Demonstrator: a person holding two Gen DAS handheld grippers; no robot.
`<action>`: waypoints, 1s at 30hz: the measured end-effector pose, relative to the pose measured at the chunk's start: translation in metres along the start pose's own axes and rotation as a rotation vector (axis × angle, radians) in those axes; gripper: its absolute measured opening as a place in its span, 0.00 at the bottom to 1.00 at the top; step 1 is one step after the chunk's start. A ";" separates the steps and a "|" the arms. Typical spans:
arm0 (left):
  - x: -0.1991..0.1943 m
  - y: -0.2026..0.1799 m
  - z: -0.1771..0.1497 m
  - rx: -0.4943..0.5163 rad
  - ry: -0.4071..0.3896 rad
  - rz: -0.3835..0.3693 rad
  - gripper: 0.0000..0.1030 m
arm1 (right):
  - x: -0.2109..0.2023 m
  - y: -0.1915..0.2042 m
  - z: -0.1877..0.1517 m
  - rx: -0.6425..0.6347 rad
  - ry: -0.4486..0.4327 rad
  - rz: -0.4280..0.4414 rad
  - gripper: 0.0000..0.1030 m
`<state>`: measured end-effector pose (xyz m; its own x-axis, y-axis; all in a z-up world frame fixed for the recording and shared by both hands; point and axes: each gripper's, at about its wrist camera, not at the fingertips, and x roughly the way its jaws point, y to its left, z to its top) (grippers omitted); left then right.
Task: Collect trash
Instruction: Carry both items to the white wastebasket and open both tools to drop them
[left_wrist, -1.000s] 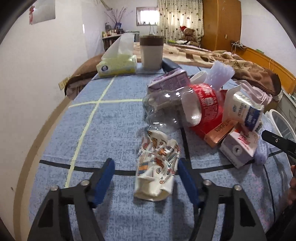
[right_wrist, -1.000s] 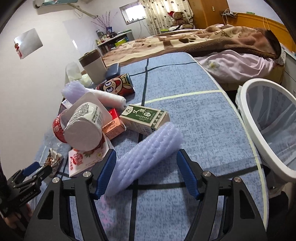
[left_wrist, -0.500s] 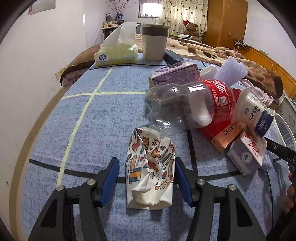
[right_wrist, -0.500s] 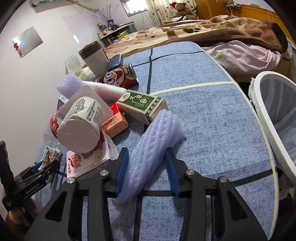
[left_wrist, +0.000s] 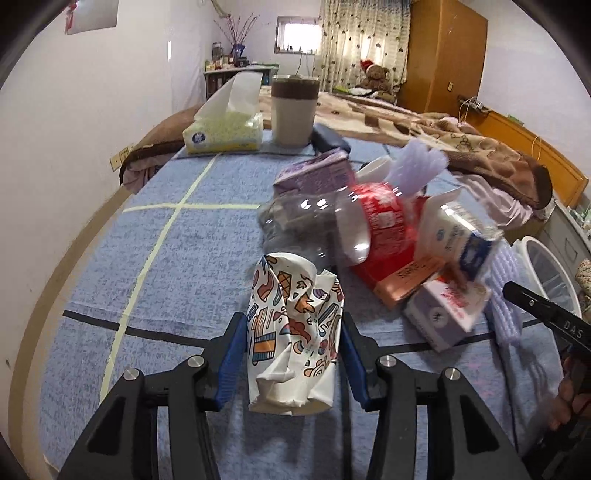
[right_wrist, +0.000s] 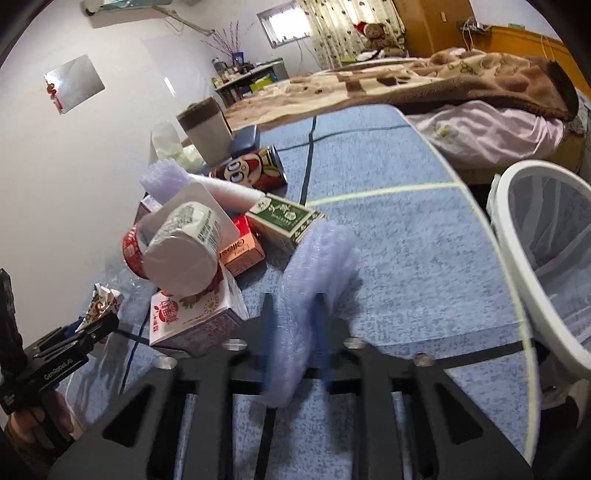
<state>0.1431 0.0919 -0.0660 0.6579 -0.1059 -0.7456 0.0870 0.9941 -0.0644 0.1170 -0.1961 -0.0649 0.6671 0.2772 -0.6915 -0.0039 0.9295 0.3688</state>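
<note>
My left gripper (left_wrist: 293, 354) is shut on a crumpled patterned paper cup (left_wrist: 295, 328) on the blue table cover (left_wrist: 177, 258). My right gripper (right_wrist: 293, 317) is shut on a lilac foam sleeve (right_wrist: 314, 273) and holds it tilted a little above the cover. A trash pile lies between them: a clear bottle with a red label (left_wrist: 332, 221), a white yoghurt cup (right_wrist: 181, 251), a strawberry milk carton (right_wrist: 195, 314), a green carton (right_wrist: 286, 218) and an orange box (right_wrist: 240, 251). The white mesh bin (right_wrist: 546, 258) stands at the table's right edge.
A tissue box (left_wrist: 225, 133), a brown-and-white tumbler (left_wrist: 293, 110) and a dark case (left_wrist: 330, 140) stand at the far end. A red cartoon can (right_wrist: 251, 170) lies behind the pile. A bed with a brown blanket (right_wrist: 461, 74) is beyond the table.
Both grippers closed: the left onto the paper cup, the right onto the foam sleeve. The right gripper has lifted the sleeve's front end off the cover.
</note>
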 end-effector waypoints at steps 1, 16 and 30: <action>-0.003 -0.003 0.000 0.005 -0.002 -0.006 0.48 | -0.003 -0.002 0.001 0.003 -0.008 0.003 0.17; -0.058 -0.092 0.011 0.114 -0.119 -0.138 0.48 | -0.059 -0.033 0.008 0.010 -0.120 -0.002 0.17; -0.053 -0.208 0.030 0.220 -0.144 -0.318 0.48 | -0.108 -0.102 0.022 0.050 -0.211 -0.160 0.17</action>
<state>0.1130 -0.1095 0.0069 0.6690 -0.4245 -0.6101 0.4502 0.8846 -0.1217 0.0617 -0.3265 -0.0137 0.7969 0.0658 -0.6005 0.1473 0.9429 0.2989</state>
